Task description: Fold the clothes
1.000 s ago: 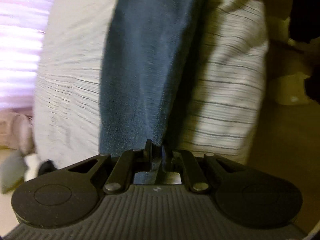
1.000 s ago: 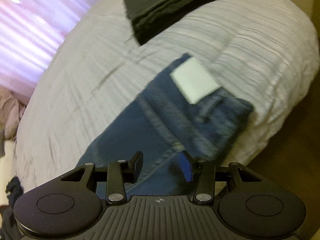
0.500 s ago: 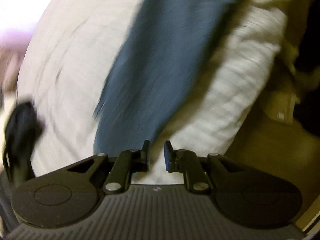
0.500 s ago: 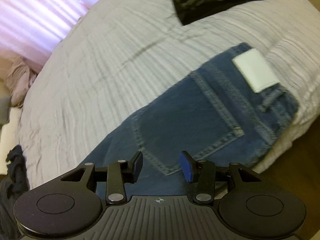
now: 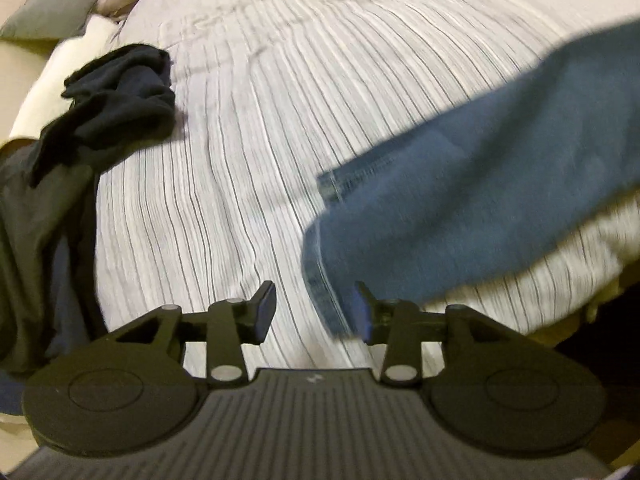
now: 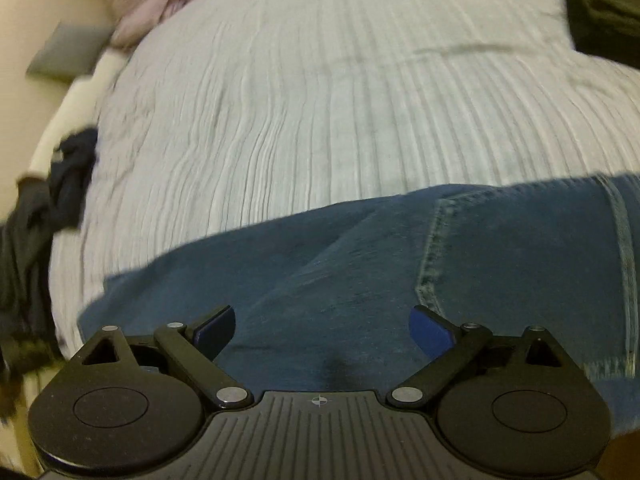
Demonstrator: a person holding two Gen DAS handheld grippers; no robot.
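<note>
Blue jeans (image 5: 460, 208) lie flat along the near edge of a bed with a striped white cover (image 5: 280, 100). In the left wrist view their hemmed leg end sits just past my left gripper (image 5: 316, 312), whose jaws are opening with only the hem's edge showing between them, not pressed. In the right wrist view the jeans (image 6: 360, 264) show a back pocket at the right, and my right gripper (image 6: 322, 328) hovers over the denim with its jaws opening wide and nothing pinched.
A heap of dark unfolded clothes (image 5: 116, 100) lies at the bed's left edge, also at the left as dark clothes (image 6: 44, 216). A folded dark stack (image 6: 600, 4) rests at the far right of the bed. Pink fabric (image 6: 148, 4) and a grey cushion (image 5: 48, 16) lie beyond.
My left gripper let go of the jeans leg, opened and swung left over the bed. My right gripper opened wide and slid left along the jeans; the folded stack shifted to the corner.
</note>
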